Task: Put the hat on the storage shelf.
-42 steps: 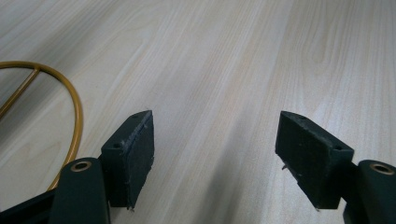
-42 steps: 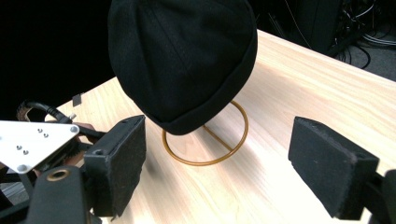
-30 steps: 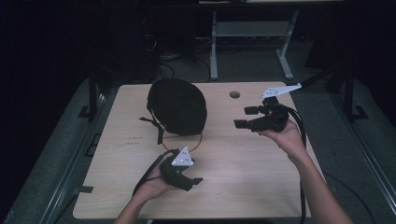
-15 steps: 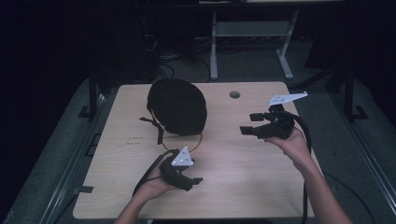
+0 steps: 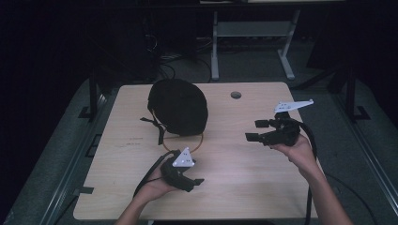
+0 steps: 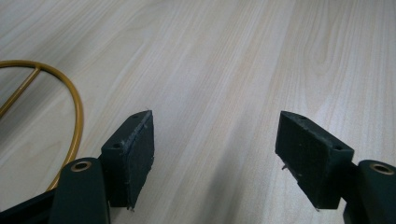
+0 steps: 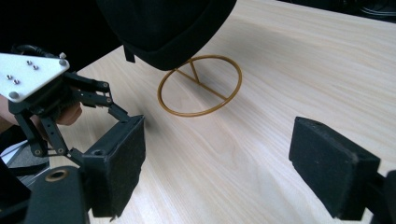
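Wood table: we're on approach, both grippers spread wide, empty; next, close in on black hat atop gold stand.

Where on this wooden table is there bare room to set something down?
Bare wood lies between the left tool and right tool, and along the left edge. It is crowded at the back, around the black cap on its gold wire ring stand.

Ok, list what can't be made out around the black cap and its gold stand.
- Stand's upright: the black cap covers it in the high view; the right gripper view's top edge cuts it off.
- Gold ring base: cut by the left gripper view's left edge.
- Cap's straps: too dark to tell details.
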Demonstrator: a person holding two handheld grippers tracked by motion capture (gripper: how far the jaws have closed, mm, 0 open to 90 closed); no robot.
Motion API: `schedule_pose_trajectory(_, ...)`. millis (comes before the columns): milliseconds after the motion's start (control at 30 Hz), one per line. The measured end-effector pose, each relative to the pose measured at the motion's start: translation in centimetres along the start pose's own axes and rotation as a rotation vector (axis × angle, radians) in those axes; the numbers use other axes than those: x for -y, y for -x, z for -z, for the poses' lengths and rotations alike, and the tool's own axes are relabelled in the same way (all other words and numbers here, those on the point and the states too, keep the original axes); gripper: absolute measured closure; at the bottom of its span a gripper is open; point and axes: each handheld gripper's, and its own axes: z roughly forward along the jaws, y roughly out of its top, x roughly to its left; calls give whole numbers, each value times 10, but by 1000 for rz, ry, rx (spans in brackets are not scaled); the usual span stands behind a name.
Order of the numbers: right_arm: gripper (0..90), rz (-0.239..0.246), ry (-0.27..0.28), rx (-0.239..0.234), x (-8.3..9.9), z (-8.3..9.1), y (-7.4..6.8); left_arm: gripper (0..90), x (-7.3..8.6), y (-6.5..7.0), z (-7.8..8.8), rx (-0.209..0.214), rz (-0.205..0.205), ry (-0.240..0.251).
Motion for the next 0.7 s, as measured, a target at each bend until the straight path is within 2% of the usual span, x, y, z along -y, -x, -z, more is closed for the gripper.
schedule_pose_trajectory(700,182,-33,-9,5,29,8,2,281,1,-1,2,-8,9,10)
